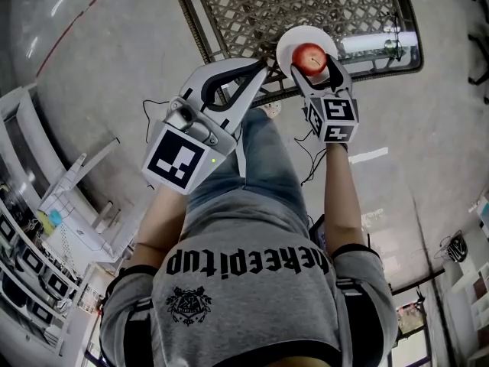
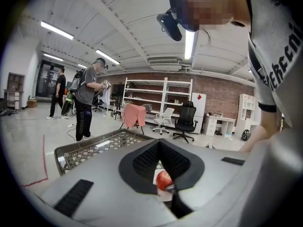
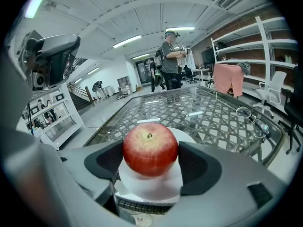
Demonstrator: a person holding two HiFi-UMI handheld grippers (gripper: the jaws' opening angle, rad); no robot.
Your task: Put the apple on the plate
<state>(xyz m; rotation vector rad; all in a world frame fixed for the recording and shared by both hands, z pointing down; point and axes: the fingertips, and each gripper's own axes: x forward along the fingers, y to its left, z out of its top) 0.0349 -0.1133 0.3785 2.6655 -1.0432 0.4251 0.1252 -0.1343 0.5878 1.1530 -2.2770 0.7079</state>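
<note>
The right tongs [image 3: 150,150] are spread wide on either side of the red apple [image 1: 310,56], which is set on the white plate [image 3: 152,187] at the near edge of the lattice-patterned glass counter [image 3: 203,112]. The left tongs [image 2: 159,143] are pressed together, empty, near the plate. A pale grey floor [image 2: 28,136], white shelves [image 2: 156,94] against a brick wall [image 2: 222,96] and ceiling strip lights [image 2: 59,30] are seen beyond.

I see grey floor [image 2: 28,136], with a red line [image 2: 45,157] left of the left tongs [image 2: 159,143]. Ahead of them is a lattice table [image 2: 90,148]. Beyond it are white shelves [image 2: 156,91], a black chair [image 2: 186,122] and a desk [image 2: 220,123] against a brick wall [image 2: 222,91]. Strip lights [image 2: 59,30] overhead.
</note>
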